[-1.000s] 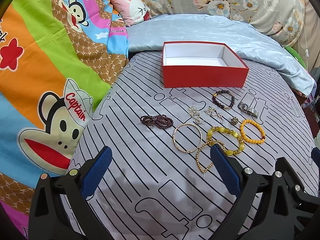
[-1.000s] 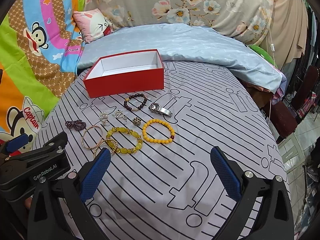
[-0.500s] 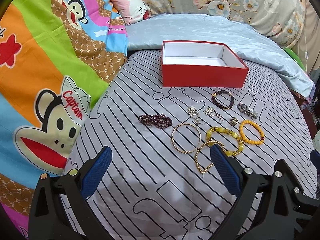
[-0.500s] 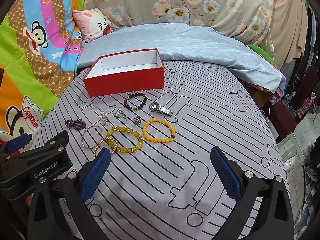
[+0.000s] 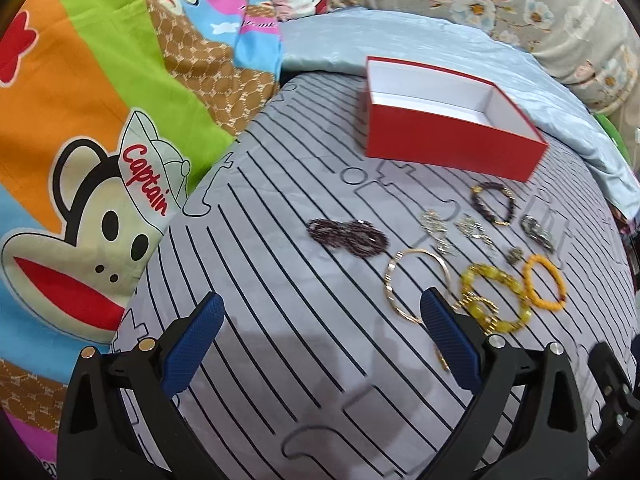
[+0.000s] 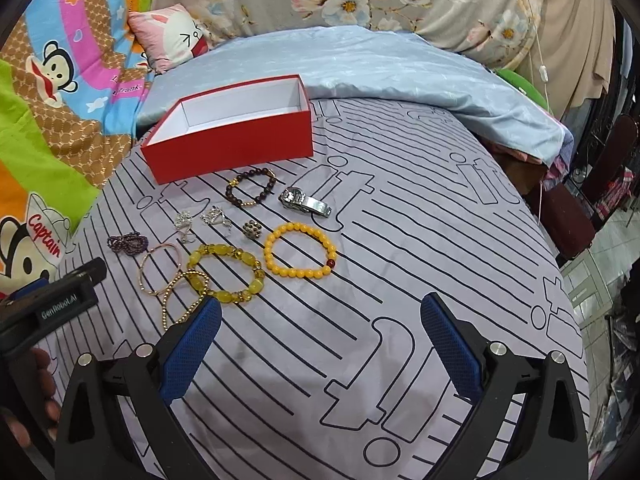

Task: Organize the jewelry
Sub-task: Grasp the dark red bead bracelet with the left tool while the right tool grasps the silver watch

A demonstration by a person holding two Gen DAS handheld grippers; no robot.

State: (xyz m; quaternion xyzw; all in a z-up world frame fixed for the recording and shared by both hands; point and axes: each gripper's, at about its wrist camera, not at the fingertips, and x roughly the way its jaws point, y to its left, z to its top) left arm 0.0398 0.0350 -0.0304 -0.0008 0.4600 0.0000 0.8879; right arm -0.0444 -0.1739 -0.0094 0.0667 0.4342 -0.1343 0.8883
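Observation:
An open red box [image 5: 448,152] [image 6: 232,152] with a white inside stands at the far end of the striped sheet. In front of it lie a dark bead bracelet [image 6: 250,190], a silver watch [image 6: 304,200], silver earrings [image 6: 184,220], an orange bead bracelet [image 6: 300,250] [image 5: 544,286], a chunky yellow bracelet [image 6: 226,272] [image 5: 496,296], a gold bangle [image 5: 416,284] and a purple bead strand [image 5: 348,236]. My left gripper [image 5: 320,304] is open, below and left of the strand. My right gripper [image 6: 320,306] is open over bare sheet, nearer than the orange bracelet. A gold bead chain [image 6: 180,300] lies by its left finger.
A light blue quilt [image 6: 380,64] is bunched behind the box. A bright cartoon blanket [image 5: 100,140] covers the left side. The bed edge drops off at the right, where a dark chair [image 6: 580,216] stands. A hand [image 6: 40,380] holds the left gripper's body [image 6: 52,304] at the left edge.
The left gripper has tilted and swung left, so the box and jewelry sit further right and slanted in its blurred view. The right gripper has barely moved. Nothing was picked up.

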